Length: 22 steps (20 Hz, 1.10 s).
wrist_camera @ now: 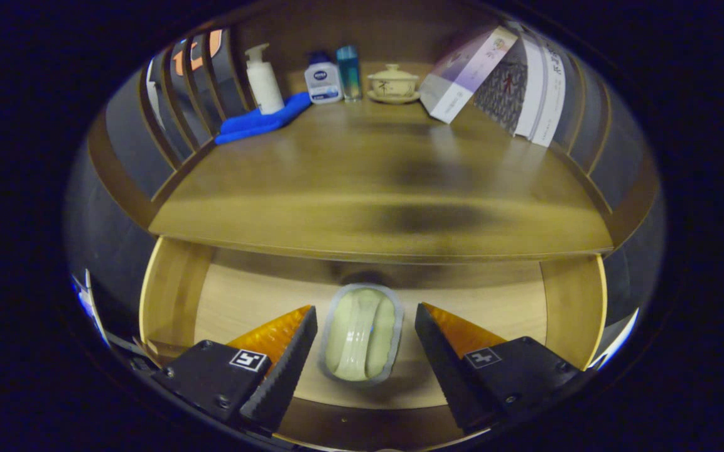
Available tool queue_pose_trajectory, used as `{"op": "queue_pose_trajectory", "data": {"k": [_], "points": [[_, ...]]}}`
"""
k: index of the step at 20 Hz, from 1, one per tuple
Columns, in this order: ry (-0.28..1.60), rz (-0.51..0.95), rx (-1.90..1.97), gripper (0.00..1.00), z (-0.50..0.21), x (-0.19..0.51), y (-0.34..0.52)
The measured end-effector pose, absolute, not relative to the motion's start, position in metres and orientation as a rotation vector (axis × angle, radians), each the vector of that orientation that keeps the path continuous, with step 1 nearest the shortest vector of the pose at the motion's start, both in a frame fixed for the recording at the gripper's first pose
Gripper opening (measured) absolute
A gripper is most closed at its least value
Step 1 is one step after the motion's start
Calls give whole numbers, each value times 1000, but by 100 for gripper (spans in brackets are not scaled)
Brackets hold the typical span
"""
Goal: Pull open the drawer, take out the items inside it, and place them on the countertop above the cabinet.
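The drawer (173, 295) stands pulled open below the wooden countertop (374, 182). On the drawer's pale floor lies a pale green oval soap dish with a clear rim (362, 334). My gripper (367, 317) is open and hangs over the drawer, one finger on each side of the dish with a gap to it on both sides. The fingers do not touch the dish.
At the back of the countertop stand a white pump bottle (263, 80) on a blue cloth (260, 120), a small white bottle (323, 78), a teal bottle (349, 72), a lidded cup on a saucer (393, 82), and leaning books (493, 78).
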State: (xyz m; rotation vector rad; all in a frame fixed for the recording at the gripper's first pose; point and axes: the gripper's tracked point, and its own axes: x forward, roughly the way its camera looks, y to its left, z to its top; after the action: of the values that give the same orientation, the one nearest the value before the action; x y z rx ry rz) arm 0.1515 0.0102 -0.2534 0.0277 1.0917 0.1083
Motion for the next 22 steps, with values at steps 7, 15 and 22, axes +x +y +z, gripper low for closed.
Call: {"op": "queue_pose_trajectory", "data": {"k": [7, 15, 22], "points": [[1230, 86, -13, 72, -281, 147, 11], [1228, 107, -24, 21, -276, 148, 9], [1193, 121, -18, 20, -240, 140, 4]]}}
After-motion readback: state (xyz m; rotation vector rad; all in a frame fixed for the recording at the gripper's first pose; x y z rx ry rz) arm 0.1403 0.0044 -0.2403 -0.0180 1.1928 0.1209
